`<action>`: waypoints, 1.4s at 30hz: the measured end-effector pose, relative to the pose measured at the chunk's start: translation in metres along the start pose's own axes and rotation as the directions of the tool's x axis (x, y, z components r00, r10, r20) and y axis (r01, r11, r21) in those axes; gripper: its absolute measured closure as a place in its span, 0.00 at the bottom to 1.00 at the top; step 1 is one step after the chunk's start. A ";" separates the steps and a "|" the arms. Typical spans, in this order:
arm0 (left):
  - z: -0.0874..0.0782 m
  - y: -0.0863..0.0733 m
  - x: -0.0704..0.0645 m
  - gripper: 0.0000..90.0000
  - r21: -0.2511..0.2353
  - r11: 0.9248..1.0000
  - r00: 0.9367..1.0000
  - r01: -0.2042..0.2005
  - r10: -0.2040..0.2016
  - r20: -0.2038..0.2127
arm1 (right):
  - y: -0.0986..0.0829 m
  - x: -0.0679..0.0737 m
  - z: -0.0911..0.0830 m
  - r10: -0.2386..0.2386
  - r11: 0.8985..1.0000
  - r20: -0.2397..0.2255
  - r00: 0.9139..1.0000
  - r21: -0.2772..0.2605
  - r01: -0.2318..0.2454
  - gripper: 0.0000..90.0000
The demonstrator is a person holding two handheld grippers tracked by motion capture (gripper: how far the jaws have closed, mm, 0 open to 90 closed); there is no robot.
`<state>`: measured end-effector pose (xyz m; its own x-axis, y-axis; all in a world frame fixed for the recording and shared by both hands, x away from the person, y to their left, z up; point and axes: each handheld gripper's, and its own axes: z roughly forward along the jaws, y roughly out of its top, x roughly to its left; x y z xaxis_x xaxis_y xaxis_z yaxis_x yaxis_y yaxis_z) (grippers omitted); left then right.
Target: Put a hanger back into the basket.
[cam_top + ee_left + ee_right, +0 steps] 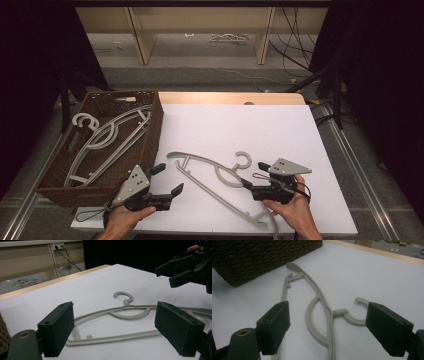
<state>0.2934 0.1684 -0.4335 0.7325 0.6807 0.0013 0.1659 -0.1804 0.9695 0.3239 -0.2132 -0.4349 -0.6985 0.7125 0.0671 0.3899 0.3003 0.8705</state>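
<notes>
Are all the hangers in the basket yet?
Not yet. Some hangers already lie in the brown basket. One grey hanger is on the white table, untouched. Both the left gripper and right gripper are open beside it; it needs lifting in.

Grey plastic hanger [220, 182], flat on white table, hook upward

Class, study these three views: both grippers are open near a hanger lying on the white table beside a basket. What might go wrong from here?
The hanger lies flat and thin on the table, so the open right gripper may scrape the surface or slip off the rod. Its hook might snag the hangers in the basket already lying inside the basket. The open left gripper could collide with the right one.
</notes>
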 end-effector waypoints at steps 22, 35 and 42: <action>0.005 -0.004 -0.001 0.18 0.034 0.999 1.000 -0.009 0.008 0.021 | 0.000 -0.010 0.047 -0.121 0.914 -0.094 0.988 0.379 0.148 0.46; 0.004 -0.005 -0.001 0.18 0.045 0.999 1.000 -0.005 0.004 0.017 | 0.001 -0.014 0.061 -0.087 0.810 -0.113 0.990 0.570 0.136 0.62; 0.005 -0.004 -0.001 0.18 0.045 0.999 1.000 -0.008 0.007 0.021 | 0.005 -0.020 0.065 -0.100 0.784 -0.113 0.989 0.603 0.148 0.77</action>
<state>0.2950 0.1652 -0.4389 0.7472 0.6645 0.0028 0.1896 -0.2172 0.9575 0.3789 -0.1844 -0.4636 -0.7974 0.6025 0.0342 0.5637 0.7234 0.3987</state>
